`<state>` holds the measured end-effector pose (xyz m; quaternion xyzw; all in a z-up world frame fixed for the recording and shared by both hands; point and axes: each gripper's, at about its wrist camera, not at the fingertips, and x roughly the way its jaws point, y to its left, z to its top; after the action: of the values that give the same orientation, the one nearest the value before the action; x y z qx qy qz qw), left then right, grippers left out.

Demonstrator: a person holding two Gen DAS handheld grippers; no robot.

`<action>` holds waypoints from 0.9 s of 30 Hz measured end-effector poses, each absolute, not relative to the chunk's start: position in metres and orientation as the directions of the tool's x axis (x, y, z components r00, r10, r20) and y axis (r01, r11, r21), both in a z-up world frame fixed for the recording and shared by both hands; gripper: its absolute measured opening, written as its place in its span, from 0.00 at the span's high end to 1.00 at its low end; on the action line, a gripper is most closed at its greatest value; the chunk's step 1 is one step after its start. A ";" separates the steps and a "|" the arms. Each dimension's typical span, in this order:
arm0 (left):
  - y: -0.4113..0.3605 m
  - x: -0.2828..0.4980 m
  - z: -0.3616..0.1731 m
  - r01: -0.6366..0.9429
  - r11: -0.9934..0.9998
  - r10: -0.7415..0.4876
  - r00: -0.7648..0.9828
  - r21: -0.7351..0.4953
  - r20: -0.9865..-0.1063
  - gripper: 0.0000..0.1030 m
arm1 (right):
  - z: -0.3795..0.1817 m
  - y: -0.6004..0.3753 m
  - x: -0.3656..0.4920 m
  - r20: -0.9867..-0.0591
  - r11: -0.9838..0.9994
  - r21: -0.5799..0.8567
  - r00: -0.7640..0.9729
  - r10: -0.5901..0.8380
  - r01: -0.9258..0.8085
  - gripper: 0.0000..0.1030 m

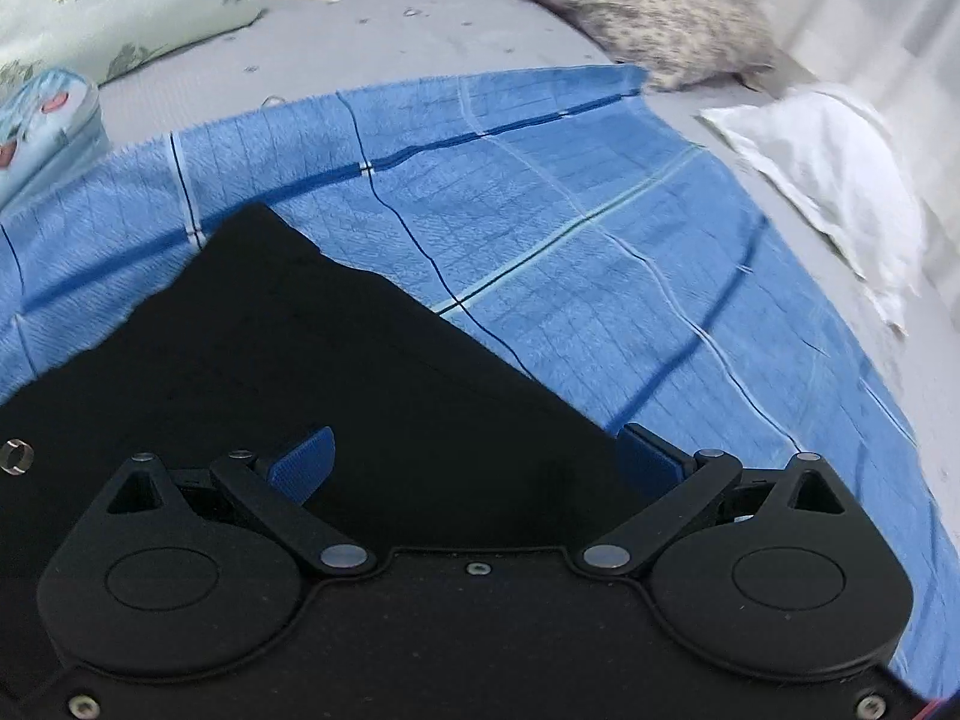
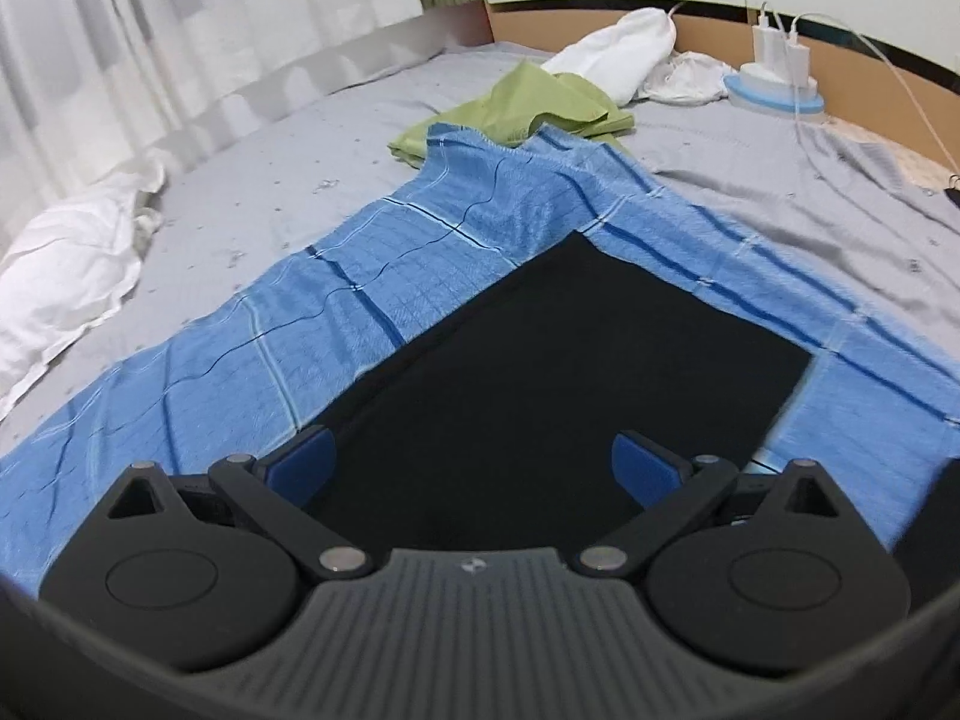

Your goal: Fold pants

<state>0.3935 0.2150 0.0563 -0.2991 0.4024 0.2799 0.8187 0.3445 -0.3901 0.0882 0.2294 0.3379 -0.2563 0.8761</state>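
The black pants (image 2: 540,372) were seen flat, directly ahead of both wide-open, empty grippers (image 1: 474,462) (image 2: 474,462); the nearer one was seemingly undeterminable.

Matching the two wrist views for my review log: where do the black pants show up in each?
Left wrist: pants fill the lower left, running under the open left gripper.
Right wrist: pants sit centre, reaching back between the fingers of the open right gripper.
Shared landmark: the blue towel beneath the pants; also the white pillow.
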 end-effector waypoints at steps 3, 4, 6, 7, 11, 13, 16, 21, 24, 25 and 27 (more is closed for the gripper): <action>0.213 0.413 0.037 -0.768 0.600 0.243 0.444 -0.226 -0.863 0.00 | 0.072 -0.389 0.376 -0.717 0.764 0.198 0.622 -0.314 0.614 0.00; 0.210 0.419 0.032 -0.789 0.583 0.281 0.419 -0.193 -0.864 0.00 | 0.067 -0.388 0.387 -0.720 0.767 0.179 0.614 -0.325 0.616 0.00; 0.202 0.429 0.029 -0.803 0.582 0.361 0.394 -0.125 -0.845 0.00 | 0.058 -0.384 0.406 -0.717 0.778 0.144 0.606 -0.343 0.611 0.00; 0.197 0.435 0.026 -0.805 0.588 0.385 0.367 -0.081 -0.847 0.00 | 0.054 -0.381 0.415 -0.717 0.784 0.124 0.601 -0.353 0.609 0.00; 0.185 0.447 0.017 -0.802 0.597 0.450 0.313 0.020 -0.836 0.00 | 0.036 -0.373 0.449 -0.726 0.794 0.066 0.576 -0.377 0.604 0.00; 0.186 0.448 0.017 -0.813 0.582 0.451 0.305 0.017 -0.839 0.00 | 0.028 -0.369 0.460 -0.737 0.795 0.047 0.558 -0.381 0.605 0.00; 0.186 0.444 0.017 -0.795 0.606 0.444 0.321 0.016 -0.837 0.01 | 0.014 -0.368 0.465 -0.773 0.758 -0.005 0.478 -0.417 0.653 0.04; 0.180 0.428 0.028 -0.758 0.651 0.464 0.368 0.029 -0.805 0.51 | 0.016 -0.373 0.439 -0.745 0.759 0.009 0.510 -0.430 0.651 0.79; 0.184 0.412 0.035 -0.735 0.676 0.405 0.434 -0.056 -0.805 0.97 | 0.028 -0.383 0.421 -0.758 0.759 0.091 0.539 -0.367 0.645 0.97; 0.186 0.406 0.037 -0.732 0.676 0.383 0.444 -0.081 -0.810 0.98 | 0.032 -0.387 0.414 -0.758 0.758 0.101 0.543 -0.362 0.645 0.97; 0.187 0.394 0.043 -0.719 0.688 0.373 0.464 -0.096 -0.803 0.98 | 0.039 -0.392 0.401 -0.753 0.756 0.119 0.555 -0.354 0.644 0.97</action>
<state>0.3942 0.1870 0.0426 -0.2169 0.3988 0.3300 0.8277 0.4006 -0.3924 0.0388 0.1948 0.3723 -0.2899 0.8599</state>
